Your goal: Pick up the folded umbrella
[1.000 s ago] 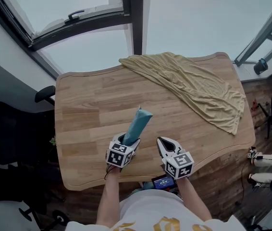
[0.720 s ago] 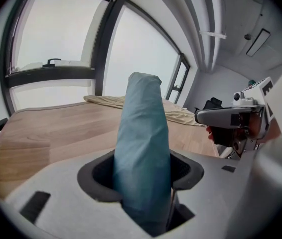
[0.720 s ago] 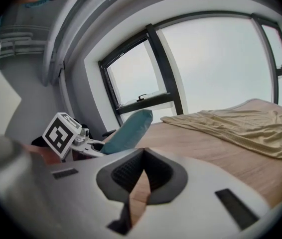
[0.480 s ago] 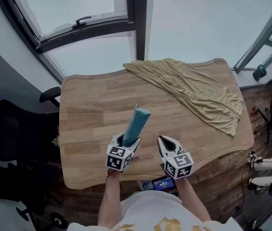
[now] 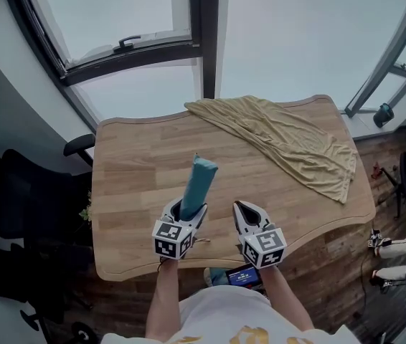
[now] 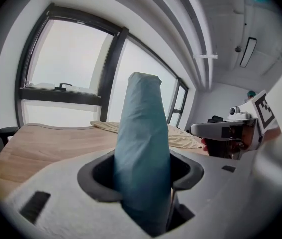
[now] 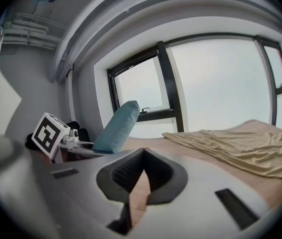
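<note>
Left claw (image 5: 186,212) clamps the folded umbrella (image 5: 198,183), tilted up above the counter (image 5: 135,165). Right claw (image 5: 244,214) closed, empty.

We have the umbrella (image 5: 198,183) between the jaws of our left claw (image 5: 186,212), jutting ahead of it above the tabletop (image 5: 131,167). Our right claw (image 5: 242,211) sits just right of the left claw, apart. The cloth (image 5: 293,143) lies on the tabletop, ahead and right of both; a chair (image 5: 24,206) stands off left.
</note>
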A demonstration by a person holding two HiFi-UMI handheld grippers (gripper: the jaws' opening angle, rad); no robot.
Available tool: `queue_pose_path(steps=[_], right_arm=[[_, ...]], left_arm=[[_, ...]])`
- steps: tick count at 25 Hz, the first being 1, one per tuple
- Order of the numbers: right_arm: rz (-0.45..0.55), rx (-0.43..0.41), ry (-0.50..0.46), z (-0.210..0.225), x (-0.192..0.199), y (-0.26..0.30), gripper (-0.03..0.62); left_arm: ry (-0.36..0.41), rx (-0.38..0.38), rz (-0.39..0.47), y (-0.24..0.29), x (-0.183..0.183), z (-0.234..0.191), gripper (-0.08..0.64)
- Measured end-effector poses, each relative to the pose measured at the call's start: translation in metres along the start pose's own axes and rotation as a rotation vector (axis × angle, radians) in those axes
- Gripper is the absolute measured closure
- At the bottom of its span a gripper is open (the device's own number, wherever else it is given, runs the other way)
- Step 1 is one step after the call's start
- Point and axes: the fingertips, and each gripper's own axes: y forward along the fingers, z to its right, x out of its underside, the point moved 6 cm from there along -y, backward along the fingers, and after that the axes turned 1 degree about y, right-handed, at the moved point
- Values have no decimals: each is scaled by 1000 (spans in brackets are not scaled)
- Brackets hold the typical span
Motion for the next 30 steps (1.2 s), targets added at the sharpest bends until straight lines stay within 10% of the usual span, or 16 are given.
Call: queue_pose_path(steps=[30], right_arm=[[143, 98, -169, -15, -42, -46, 584]], left_arm=[[54, -11, 365, -88, -57, 33, 301]])
